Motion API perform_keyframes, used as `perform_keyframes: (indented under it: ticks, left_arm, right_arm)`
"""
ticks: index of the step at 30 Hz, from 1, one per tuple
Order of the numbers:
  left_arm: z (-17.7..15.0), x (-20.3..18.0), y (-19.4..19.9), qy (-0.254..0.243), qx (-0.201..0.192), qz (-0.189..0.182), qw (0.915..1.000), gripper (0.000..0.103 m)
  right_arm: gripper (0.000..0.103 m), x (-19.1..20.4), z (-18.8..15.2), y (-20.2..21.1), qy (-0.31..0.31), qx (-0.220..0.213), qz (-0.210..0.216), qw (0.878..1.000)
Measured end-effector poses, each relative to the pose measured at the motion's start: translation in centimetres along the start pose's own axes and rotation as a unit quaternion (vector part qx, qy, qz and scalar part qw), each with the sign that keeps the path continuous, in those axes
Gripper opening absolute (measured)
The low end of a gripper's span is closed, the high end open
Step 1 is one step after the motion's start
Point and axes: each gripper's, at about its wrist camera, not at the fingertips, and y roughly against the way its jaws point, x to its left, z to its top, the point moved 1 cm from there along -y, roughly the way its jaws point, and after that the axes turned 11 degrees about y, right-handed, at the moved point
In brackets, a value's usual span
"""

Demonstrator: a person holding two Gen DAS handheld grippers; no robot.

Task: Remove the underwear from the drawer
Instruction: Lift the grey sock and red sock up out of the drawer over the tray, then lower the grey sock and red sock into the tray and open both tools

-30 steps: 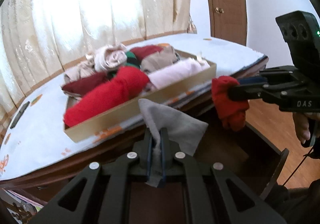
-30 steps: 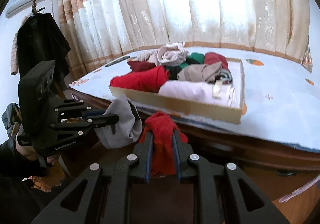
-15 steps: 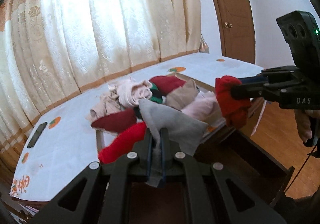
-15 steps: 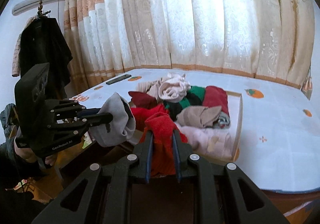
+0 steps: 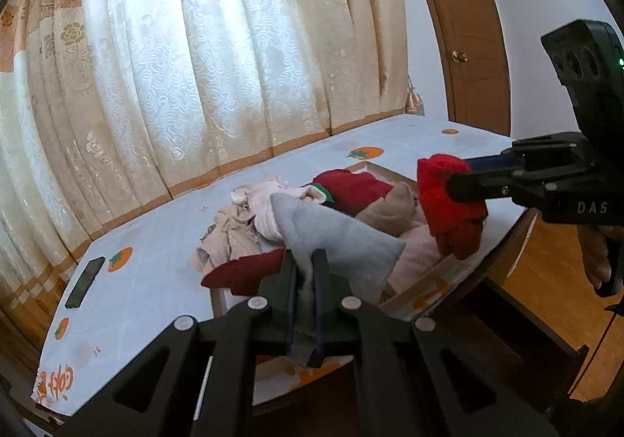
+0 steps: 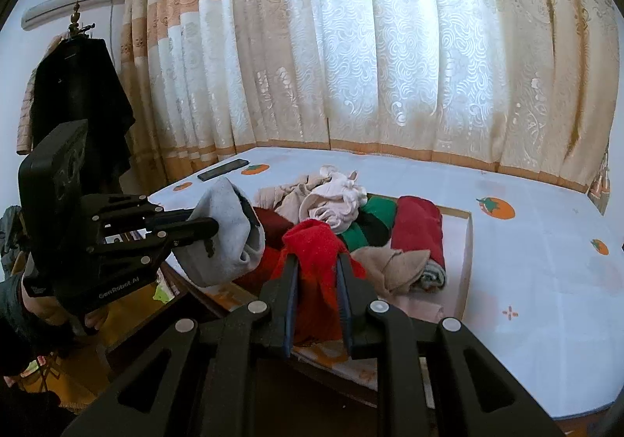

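My left gripper (image 5: pixel 304 255) is shut on a grey piece of underwear (image 5: pixel 339 238), which hangs in the air above the near edge of the bed. In the right wrist view, the right gripper (image 6: pixel 316 257) is shut on a red piece of underwear (image 6: pixel 312 242). Each gripper shows in the other's view: the right gripper (image 5: pixel 454 187) with the red piece (image 5: pixel 448 203), and the left gripper (image 6: pixel 210 228) with the grey piece (image 6: pixel 224 246). The dark wooden drawer (image 5: pixel 522 320) stands open below, at lower right; its inside is hidden.
A shallow cardboard box (image 6: pixel 466 253) on the white bedspread (image 6: pixel 546 281) holds several rolled garments in red, beige, pink and green. A black phone (image 5: pixel 84 283) lies on the bed at far left. Curtains hang behind; a dark coat (image 6: pixel 78 105) hangs at left, and a door (image 5: pixel 468 47) is at right.
Both grippers have risen with their garments from beside the bed's edge to above it. The box of clothes now shows from above and the drawer sits lower in view.
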Motion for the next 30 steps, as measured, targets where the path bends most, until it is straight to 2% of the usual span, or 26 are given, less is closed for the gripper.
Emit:
perform_keyframes:
  ticks: [9, 20, 30]
  left_arm:
    - [1.4, 1.7, -2.6, 0.011, 0.008, 0.018, 0.9997, 0.004]
    - [2.8, 2.8, -7.1, 0.034, 0.045, 0.024, 0.9981, 0.004]
    - [2.6, 2.6, -9.7, 0.030, 0.073, 0.023, 0.9966, 0.008]
  right_arm:
    - [0.020, -1.6, 1.1, -2.2, -0.003, 0.010, -0.013, 1.000]
    - [0.020, -4.9, 2.1, -6.3, -0.027, 0.034, -0.029, 0.999]
    - [0.020, -6.3, 1.2, -9.3, -0.044, 0.063, -0.033, 0.996]
